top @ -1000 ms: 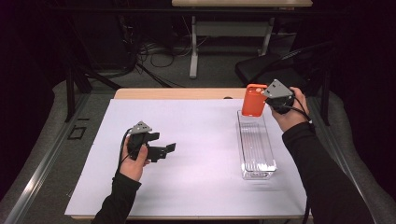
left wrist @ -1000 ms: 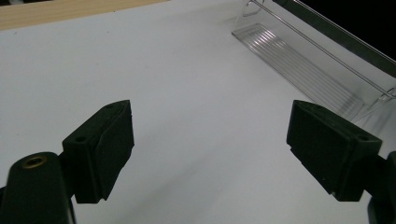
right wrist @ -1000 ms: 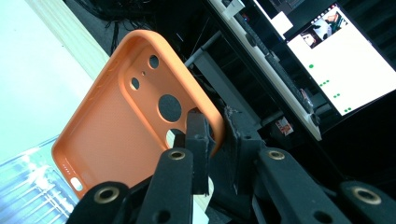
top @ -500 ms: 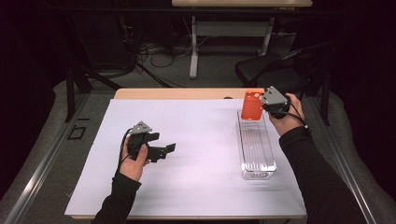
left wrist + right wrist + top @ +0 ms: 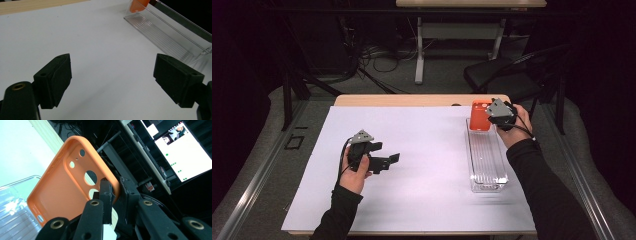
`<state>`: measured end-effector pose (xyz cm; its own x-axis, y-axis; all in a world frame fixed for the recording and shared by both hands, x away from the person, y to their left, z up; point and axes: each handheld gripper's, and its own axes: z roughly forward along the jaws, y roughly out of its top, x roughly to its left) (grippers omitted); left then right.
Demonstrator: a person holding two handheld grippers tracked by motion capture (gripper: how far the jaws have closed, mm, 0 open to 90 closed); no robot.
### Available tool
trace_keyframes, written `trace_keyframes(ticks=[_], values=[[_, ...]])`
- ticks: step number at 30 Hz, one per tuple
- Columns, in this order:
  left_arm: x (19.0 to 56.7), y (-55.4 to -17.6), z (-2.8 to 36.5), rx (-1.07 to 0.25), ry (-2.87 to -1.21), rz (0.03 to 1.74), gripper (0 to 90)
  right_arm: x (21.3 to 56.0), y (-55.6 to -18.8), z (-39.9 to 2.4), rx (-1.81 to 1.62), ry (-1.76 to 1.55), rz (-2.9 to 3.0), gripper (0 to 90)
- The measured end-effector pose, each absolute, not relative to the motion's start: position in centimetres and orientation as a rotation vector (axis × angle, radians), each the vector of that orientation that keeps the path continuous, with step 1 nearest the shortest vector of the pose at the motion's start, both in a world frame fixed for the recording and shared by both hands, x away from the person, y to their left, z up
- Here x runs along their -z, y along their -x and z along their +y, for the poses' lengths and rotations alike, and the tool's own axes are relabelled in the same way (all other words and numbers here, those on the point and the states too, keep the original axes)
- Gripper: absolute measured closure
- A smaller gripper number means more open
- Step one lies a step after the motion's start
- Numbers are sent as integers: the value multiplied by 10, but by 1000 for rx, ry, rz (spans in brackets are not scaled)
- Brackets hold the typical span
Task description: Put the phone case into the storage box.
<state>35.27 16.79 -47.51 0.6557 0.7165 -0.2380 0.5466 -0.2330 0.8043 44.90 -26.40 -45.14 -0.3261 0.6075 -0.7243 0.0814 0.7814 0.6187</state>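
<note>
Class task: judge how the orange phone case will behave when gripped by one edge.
The orange phone case looks thin and hollow, so probably light and somewhat bendy. Pinched at one edge by the right hand-held gripper, it may swing or twist. Its matte surface likely resists slipping.

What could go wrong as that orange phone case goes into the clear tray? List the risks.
1. The right gripper pinches the orange phone case only at one edge, so it could twist or slip out.
2. The case's lower end hangs at the far end of the clear tray; it may catch the wall and nudge the light tray.
3. The left gripper stands open, away from the tray, so nothing steadies it.
</note>
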Motion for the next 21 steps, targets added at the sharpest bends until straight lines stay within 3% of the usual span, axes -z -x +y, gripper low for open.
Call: trace_keyframes(ticks=[21], values=[[478,-353,166,-220,-1921,993,152,466,-452,-257,-555,-490,1857,811]])
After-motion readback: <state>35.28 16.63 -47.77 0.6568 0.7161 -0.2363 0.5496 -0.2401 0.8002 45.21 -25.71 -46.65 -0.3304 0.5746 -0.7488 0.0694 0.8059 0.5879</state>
